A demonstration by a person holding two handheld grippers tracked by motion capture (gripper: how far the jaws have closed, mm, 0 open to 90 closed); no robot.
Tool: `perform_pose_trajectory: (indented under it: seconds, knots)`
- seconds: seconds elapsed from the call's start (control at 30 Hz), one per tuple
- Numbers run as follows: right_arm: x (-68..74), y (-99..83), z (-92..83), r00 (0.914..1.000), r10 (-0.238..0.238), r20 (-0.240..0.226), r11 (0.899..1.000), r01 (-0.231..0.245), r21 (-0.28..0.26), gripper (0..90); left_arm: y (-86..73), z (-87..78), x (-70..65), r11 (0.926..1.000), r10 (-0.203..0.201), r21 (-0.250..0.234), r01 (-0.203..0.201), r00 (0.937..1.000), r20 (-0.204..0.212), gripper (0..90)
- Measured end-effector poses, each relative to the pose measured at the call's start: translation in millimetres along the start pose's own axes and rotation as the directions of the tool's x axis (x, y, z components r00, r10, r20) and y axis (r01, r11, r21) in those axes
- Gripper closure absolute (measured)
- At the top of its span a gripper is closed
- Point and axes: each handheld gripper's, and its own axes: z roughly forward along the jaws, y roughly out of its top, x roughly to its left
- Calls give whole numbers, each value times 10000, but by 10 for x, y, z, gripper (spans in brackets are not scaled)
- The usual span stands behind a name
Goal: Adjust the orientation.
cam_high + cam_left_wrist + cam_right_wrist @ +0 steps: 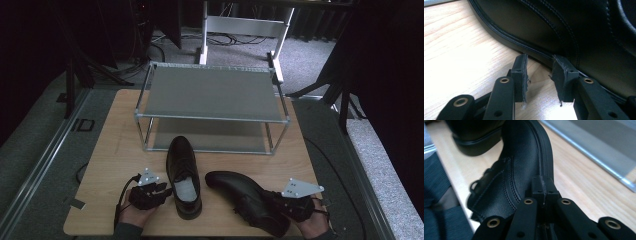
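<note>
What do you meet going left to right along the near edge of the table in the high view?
Left gripper → upright shoe → shoe lying on its side → right gripper.

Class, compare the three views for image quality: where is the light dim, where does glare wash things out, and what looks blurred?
High view: dim overall, surroundings nearly black, the two shoes lose detail. Left gripper view: glare bleaches the table at left; the shoe's stitching stays sharp. Right gripper view: the rack behind is soft and out of focus; the nearby jaws are crisp.
</note>
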Motion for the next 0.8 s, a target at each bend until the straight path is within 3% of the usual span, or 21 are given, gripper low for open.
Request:
perform_pose_trajectory:
  seconds: [0.23, 0.37, 0.47, 0.57, 0.63, 0.7, 0.8]
  knots:
    - [-380, 41, 122, 9951, 417, 891, 9989, -434, 173, 900, 3, 1, 7, 10000, 0, 11, 0, 10000, 32, 639]
    - [-586, 13, 183, 9927, 1059, 581, 9943, -1065, 80, 900, 2, 2, 6, 10000, 14, 6, -14, 10000, 16, 638]
    - [-729, 4, 213, 9875, 1351, 812, 9905, -1367, 146, 900, 1, 3, 9, 10000, -14, 0, 14, 10000, 21, 635]
    - [-837, -5, 214, 9814, 1643, 996, 9861, -1658, 78, 899, 3, 7, 9, 10000, 20, 14, -20, 10000, -63, 634]
    - [-875, -5, 194, 9739, 1595, 1613, 9866, -1631, 94, 898, 5, 9, 14, 10000, 25, 20, -24, 10000, -94, 634]
    - [-920, -7, 136, 9732, 1800, 1429, 9836, -1800, -127, 897, 7, 11, 19, 10000, 5, 24, -5, 9999, -103, 633]
    - [-914, 2, 67, 9750, 1732, 1389, 9849, -1712, -263, 867, 9, 17, 19, 10000, -39, -11, 38, 9998, -177, 631]
